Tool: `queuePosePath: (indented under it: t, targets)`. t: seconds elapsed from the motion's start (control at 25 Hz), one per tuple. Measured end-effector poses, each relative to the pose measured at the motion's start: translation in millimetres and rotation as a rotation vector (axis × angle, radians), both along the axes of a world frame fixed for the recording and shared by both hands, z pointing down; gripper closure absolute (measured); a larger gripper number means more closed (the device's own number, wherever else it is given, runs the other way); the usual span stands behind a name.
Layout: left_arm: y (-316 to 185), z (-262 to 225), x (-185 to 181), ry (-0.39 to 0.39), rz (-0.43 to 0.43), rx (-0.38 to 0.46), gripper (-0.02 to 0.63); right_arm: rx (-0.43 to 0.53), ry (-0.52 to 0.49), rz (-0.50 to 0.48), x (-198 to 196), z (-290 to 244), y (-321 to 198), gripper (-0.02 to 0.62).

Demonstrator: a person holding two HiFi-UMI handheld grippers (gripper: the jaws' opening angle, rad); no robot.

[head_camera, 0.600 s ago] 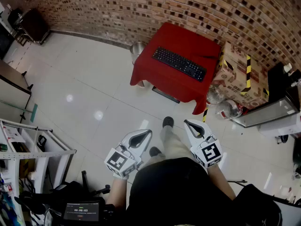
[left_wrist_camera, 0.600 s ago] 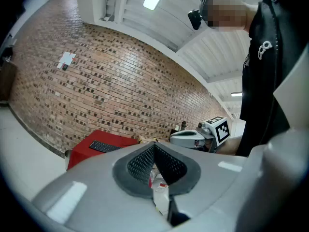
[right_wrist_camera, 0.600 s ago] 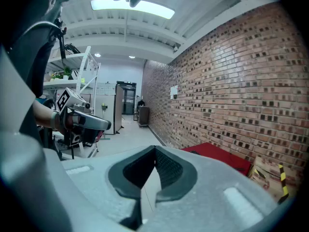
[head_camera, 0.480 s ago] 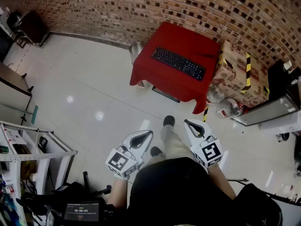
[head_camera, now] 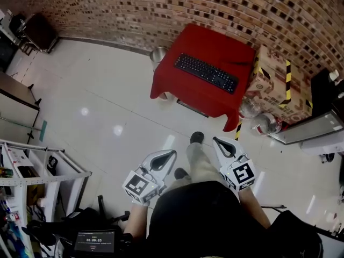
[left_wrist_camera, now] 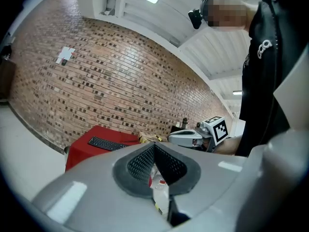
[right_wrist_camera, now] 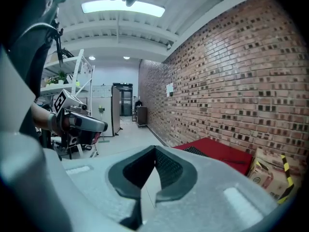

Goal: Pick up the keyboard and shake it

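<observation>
A black keyboard (head_camera: 206, 72) lies on a table with a red cloth (head_camera: 188, 90) by the brick wall, far ahead of me. It shows small in the left gripper view as the keyboard (left_wrist_camera: 107, 143) and in the right gripper view as the keyboard (right_wrist_camera: 194, 151). My left gripper (head_camera: 171, 154) and right gripper (head_camera: 215, 141) hang close to my body, well short of the table. Both are shut with nothing between the jaws. The person's legs and shoes stand between them.
Cardboard boxes with yellow-black tape (head_camera: 271, 79) and clear bottles (head_camera: 263, 123) sit right of the table. A metal bin (head_camera: 157, 55) stands at its left. A white shelf rack (head_camera: 37, 165) is at my left, a counter (head_camera: 317, 130) at the right. Glossy white floor lies between.
The view has shifted slightly; the table and keyboard sit a little further right and lower in the head view. Both grippers stay shut near my body.
</observation>
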State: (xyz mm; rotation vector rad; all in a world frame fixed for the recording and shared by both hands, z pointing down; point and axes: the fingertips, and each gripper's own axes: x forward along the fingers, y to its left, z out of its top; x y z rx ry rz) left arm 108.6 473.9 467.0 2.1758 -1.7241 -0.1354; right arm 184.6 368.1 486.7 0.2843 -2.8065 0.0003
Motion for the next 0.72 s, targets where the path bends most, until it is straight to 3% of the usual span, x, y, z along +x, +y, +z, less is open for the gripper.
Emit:
queuePosePath:
  t: [0.52, 0.72]
  targets:
    - [-82.6, 6.3, -36.8, -0.049, 0.031, 0.011, 0.591, -0.039, 0.0, 0.075, -29.3, 13.0, -90.7, 0.604]
    - [-118.4, 12.2, -61.5, -0.033, 0.036, -0.04, 0.591, -0.056, 0.004, 0.084, -56.0, 19.3, -130.4, 0.604]
